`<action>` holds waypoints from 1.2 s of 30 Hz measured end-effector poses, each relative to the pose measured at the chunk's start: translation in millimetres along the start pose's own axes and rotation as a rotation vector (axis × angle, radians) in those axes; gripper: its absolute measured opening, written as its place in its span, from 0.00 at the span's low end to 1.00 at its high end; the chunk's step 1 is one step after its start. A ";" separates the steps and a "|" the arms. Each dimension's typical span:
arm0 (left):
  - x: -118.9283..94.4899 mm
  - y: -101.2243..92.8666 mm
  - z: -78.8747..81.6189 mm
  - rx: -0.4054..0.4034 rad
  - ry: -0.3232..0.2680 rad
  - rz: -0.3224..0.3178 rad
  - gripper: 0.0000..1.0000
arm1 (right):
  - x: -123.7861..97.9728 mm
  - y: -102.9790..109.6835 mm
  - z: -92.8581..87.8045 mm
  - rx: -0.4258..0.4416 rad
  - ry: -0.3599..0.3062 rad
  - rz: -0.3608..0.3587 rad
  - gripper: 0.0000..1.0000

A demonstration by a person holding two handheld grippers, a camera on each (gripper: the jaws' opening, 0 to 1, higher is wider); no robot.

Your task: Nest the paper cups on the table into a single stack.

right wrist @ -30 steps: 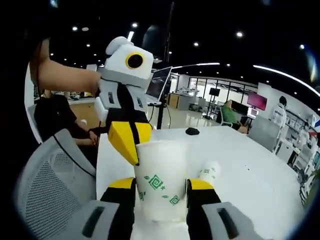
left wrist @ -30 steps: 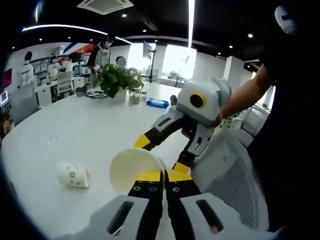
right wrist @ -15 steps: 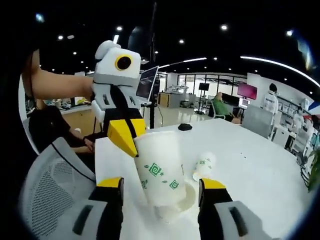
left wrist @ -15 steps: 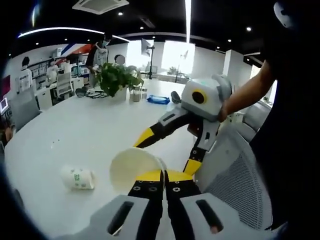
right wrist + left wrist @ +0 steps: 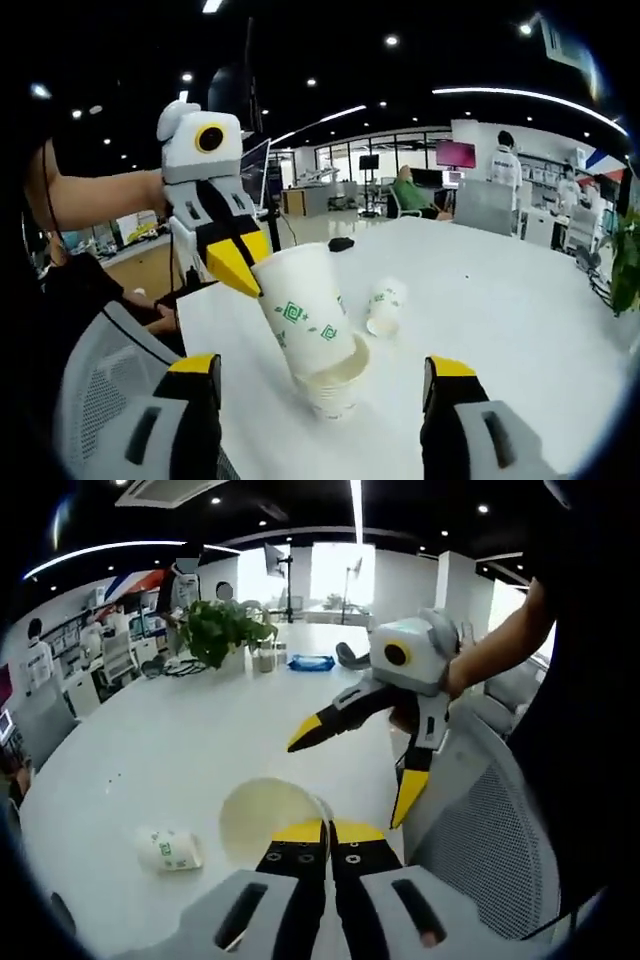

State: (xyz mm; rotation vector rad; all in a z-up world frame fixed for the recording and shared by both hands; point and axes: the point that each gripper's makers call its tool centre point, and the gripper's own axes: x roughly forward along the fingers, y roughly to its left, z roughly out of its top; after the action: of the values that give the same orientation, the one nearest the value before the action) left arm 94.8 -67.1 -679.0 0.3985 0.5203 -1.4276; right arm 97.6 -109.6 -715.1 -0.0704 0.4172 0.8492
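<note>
- Right gripper view: right gripper [image 5: 325, 380] has its yellow-tipped jaws spread wide, nothing between them.
- Left gripper [image 5: 240, 265] comes in from the left of that view, white body with black and yellow jaws, pinched on the rim of a paper cup [image 5: 305, 320].
- That cup is white matte paper, a tapered cone with green square-swirl prints, tilted, its base sunk into the mouth of a second cup [image 5: 335, 385] standing upright near the table's near edge.
- Second cup is plain white with a rolled rim; looks like one cup, could be more nested, can't tell.
- Third cup [image 5: 382, 307], same green print, lies on its side further in on the table [image 5: 520, 330], apart from the stack.
- Left gripper view: jaws together on the held cup's rim [image 5: 270, 820]; pale smooth inside of the cup faces the camera.
- Lying cup [image 5: 170, 848] sits left of it on the glossy white top.
- Right gripper [image 5: 400, 740] is off the stack, jaws apart, held by a bare forearm.
- Grey mesh chair back [image 5: 480, 850] crowds the near table edge.
- Potted plant [image 5: 222, 630] and a blue packet [image 5: 312, 663] at the far edge.
</note>
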 end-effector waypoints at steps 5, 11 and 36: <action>6.9 2.4 -0.9 0.042 0.039 -0.009 0.00 | -7.0 -2.0 -7.7 0.036 -0.009 -0.018 0.95; 12.9 3.8 -2.2 0.099 0.091 -0.017 0.00 | -14.0 -5.1 -25.6 0.079 0.012 -0.047 1.00; 44.2 1.5 -23.3 0.256 0.280 -0.072 0.00 | -26.9 -11.7 -43.8 0.159 0.005 -0.120 0.96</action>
State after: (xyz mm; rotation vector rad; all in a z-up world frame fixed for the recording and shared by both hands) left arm 96.8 -90.4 -723.1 0.7988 0.5825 -1.5224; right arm 76.2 -146.4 -746.1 0.0490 0.4791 0.6960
